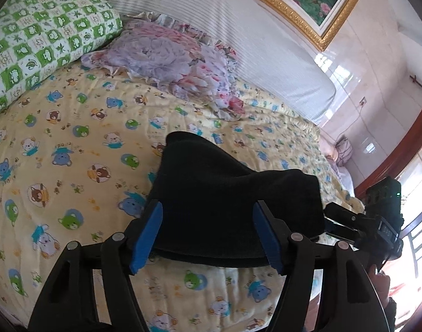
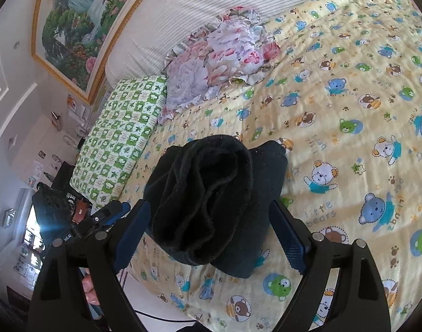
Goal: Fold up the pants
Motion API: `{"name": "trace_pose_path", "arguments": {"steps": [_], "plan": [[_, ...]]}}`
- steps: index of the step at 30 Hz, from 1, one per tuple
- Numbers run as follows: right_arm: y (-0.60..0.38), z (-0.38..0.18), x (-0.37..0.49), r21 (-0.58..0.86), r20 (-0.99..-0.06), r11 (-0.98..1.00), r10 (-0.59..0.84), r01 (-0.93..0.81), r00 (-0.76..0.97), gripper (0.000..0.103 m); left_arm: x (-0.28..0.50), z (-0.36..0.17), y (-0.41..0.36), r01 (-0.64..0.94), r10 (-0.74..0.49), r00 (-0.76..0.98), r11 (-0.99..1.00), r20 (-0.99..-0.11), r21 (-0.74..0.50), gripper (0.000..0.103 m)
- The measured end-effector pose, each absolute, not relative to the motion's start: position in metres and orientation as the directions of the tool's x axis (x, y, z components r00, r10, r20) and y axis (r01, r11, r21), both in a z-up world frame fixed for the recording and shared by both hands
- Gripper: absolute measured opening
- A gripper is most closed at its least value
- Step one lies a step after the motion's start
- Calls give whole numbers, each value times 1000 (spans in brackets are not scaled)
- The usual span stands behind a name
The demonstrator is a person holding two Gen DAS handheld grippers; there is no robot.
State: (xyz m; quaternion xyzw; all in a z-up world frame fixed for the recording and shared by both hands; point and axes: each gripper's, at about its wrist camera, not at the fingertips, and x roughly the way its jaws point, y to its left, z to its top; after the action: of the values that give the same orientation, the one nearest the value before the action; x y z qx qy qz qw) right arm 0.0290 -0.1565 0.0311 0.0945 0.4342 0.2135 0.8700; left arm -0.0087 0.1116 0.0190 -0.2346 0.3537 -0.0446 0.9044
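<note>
Bear-print bed point(image 1: 72, 144), framed painting point(image 2: 80, 27), perhaps tiled wall point(image 1: 377, 63).

Folded pants point(image 1: 224, 207) on the bedspread point(image 1: 72, 144), pillows point(image 1: 42, 41) behind.

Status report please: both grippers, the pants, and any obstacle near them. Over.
Left gripper open, straddling the black pants. Right gripper open, same. Pants folded into a bundle on the bear-print quilt. Floral pillow well apart, nothing in the way.

Bright daylight, window glare, fisheye-warped edges.
</note>
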Motion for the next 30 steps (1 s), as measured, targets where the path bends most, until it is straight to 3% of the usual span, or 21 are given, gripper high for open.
{"name": "trace_pose_path", "arguments": {"steps": [30], "plan": [[-153,-1,37,343,-764,912,411,-227,497,92,34,-20,130,-128,-280,656,874,-701,-469,74]]}}
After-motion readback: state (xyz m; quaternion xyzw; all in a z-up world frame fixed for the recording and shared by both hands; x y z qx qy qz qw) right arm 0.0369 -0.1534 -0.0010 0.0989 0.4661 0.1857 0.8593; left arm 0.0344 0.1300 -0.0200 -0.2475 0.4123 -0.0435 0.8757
